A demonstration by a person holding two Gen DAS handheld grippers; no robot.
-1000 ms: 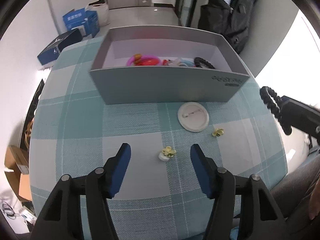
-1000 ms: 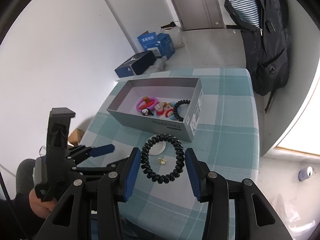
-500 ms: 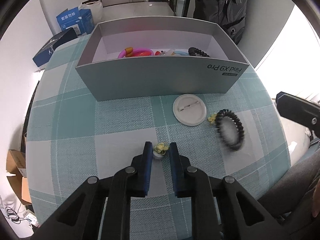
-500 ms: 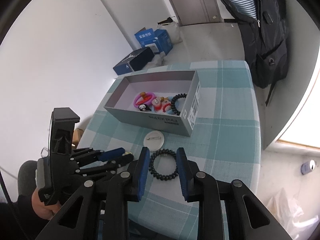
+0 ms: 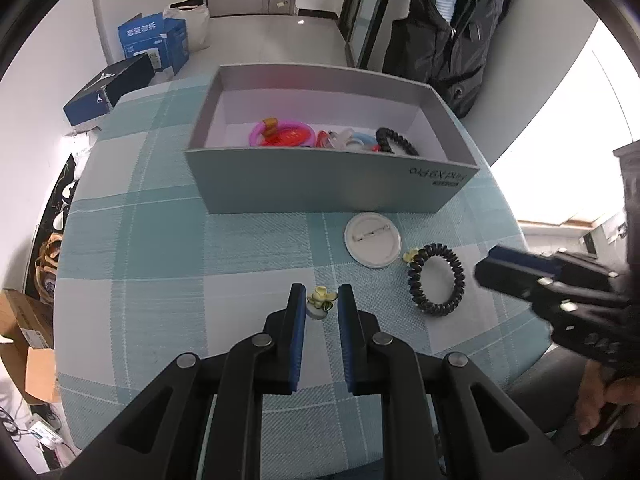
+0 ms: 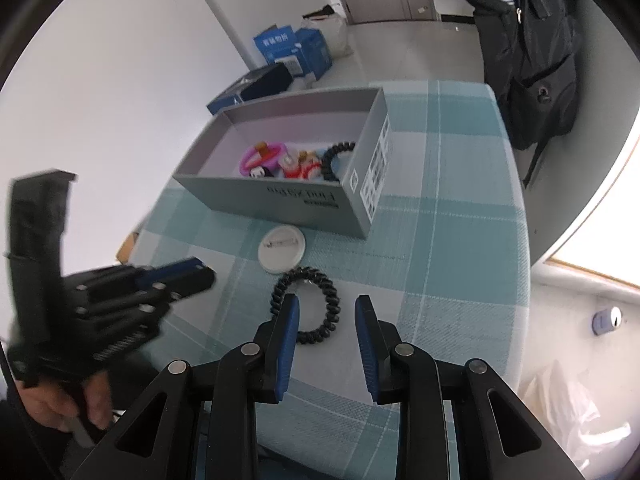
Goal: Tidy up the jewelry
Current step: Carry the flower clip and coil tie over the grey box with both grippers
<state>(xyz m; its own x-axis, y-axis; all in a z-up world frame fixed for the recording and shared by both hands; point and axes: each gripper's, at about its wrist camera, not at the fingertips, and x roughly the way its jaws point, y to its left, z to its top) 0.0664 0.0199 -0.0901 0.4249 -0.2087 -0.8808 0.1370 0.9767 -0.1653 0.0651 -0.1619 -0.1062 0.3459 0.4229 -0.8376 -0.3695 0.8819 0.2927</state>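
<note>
Checked worktop (image 5: 140, 240): left tool (image 5: 319, 298) has just pinched the flower clip (image 5: 320, 298); right tool (image 6: 327, 308), jaws apart, has dropped the spiral hair tie (image 6: 306, 304). Box (image 5: 320, 192) next.

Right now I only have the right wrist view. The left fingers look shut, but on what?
Observer: The left gripper is shut on a small yellow flower that sits on the cloth.
Reviewer: Are there any other loose pieces near the coil tie?
Observer: Yes. A second flower lies against the tie, between it and the badge.
</note>
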